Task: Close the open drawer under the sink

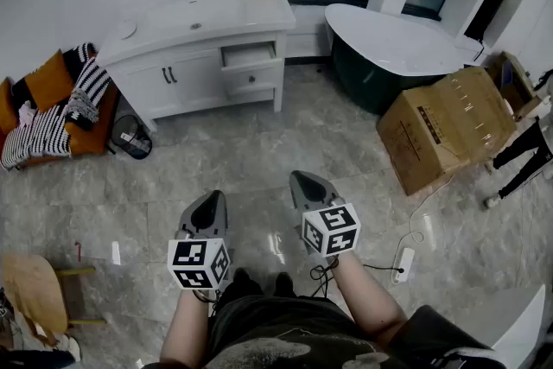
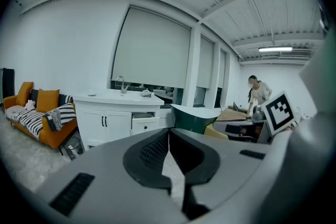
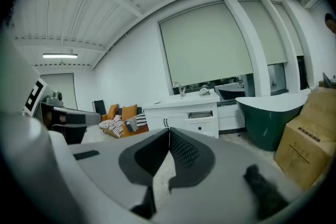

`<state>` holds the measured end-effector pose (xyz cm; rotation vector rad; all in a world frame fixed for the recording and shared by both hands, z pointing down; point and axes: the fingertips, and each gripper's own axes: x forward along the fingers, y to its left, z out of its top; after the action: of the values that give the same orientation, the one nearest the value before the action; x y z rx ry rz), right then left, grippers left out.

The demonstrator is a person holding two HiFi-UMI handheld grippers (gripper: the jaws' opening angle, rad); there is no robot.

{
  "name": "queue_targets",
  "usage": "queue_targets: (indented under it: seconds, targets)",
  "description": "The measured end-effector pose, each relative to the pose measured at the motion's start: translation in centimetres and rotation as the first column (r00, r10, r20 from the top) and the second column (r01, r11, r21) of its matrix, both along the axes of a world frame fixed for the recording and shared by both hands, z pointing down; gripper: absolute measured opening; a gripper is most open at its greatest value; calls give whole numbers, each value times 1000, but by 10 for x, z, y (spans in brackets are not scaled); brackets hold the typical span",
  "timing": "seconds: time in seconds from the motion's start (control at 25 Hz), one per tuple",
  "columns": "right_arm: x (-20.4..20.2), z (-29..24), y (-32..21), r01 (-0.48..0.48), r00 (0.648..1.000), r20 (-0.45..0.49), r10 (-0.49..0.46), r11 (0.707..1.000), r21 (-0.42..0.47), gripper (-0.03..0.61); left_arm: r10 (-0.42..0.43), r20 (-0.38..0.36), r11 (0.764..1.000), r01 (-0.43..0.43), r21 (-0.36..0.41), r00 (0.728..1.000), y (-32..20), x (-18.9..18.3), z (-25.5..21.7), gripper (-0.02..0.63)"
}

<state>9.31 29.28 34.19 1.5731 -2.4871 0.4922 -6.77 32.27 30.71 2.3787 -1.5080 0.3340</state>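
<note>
Grey tiled floor (image 1: 259,151), white vanity (image 1: 173,82), cardboard box (image 1: 449,130), orange sofa (image 1: 52,82)

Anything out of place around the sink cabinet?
Yes: the top drawer on the right of the sink cabinet stands pulled out, while the drawer below sits flush. Also, a cardboard box sits askew on the floor beside the bathtub.

Bathroom showroom: sink vanity (image 1: 226,15), bathtub (image 1: 393,39)
</note>
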Motion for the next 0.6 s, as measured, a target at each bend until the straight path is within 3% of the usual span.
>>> queue_targets:
  seconds: [0.6]
  targets:
    - [9,-6,6,36,999,19,-36,999,15,25,-34,3,999,34,13,999,11,12,-9,18]
